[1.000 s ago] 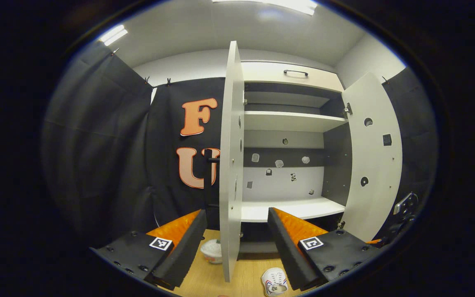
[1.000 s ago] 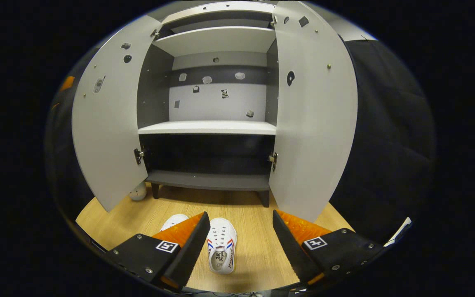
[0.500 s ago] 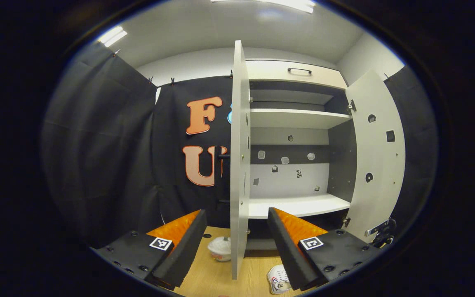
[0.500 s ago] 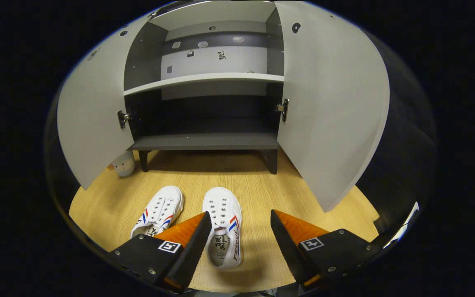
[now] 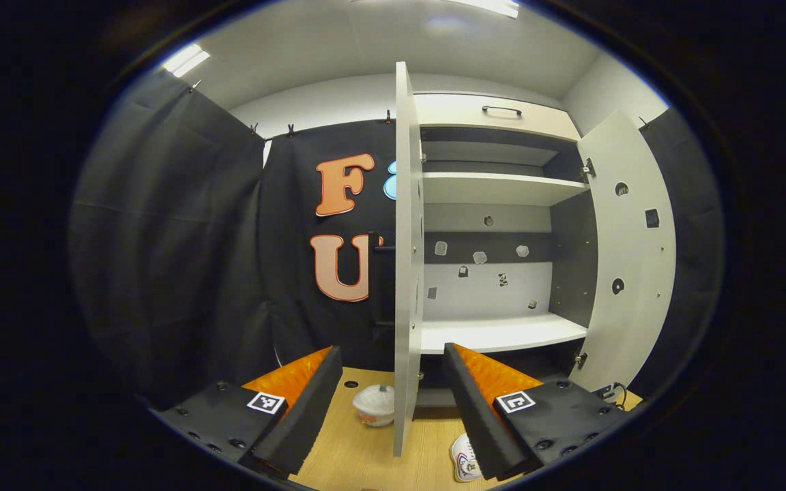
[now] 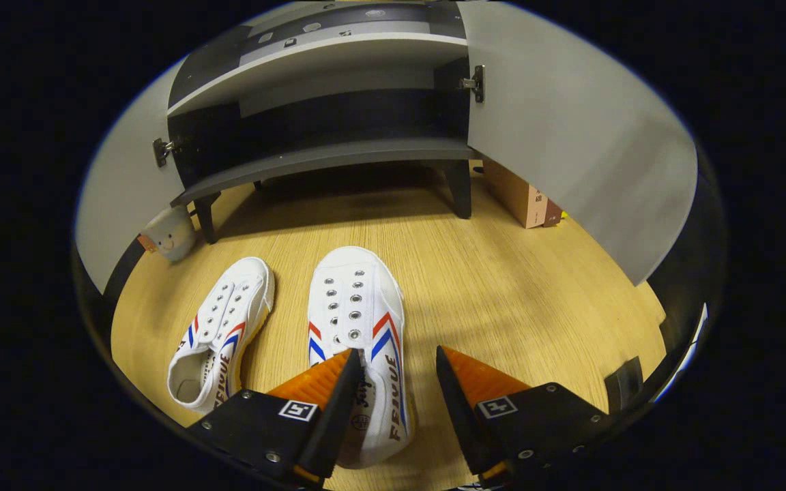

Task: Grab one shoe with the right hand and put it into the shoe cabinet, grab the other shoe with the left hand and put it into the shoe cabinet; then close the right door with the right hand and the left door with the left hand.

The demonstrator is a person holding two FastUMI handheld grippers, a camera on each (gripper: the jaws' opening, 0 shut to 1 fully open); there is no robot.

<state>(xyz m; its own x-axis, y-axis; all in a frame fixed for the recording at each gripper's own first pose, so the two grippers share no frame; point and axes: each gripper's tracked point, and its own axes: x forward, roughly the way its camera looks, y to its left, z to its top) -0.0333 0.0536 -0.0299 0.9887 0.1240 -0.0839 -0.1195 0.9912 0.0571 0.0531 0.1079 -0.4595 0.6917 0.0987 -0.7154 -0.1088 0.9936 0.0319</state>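
Each gripper carries two wedge-shaped fingers on flat black mounts studded with round screws. On the left gripper (image 5: 388,402) each mount bears a small square black-and-white marker. The right gripper (image 6: 393,409) has the same square markers and screws.

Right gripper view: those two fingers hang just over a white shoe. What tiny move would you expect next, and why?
Probably a short drop, then a squeeze. The right gripper is open above the heel end of the nearer shoe, one finger over its opening, the other past its outer side. Nothing is gripped yet, and both shoes lie on the wooden floor before the open cabinet.
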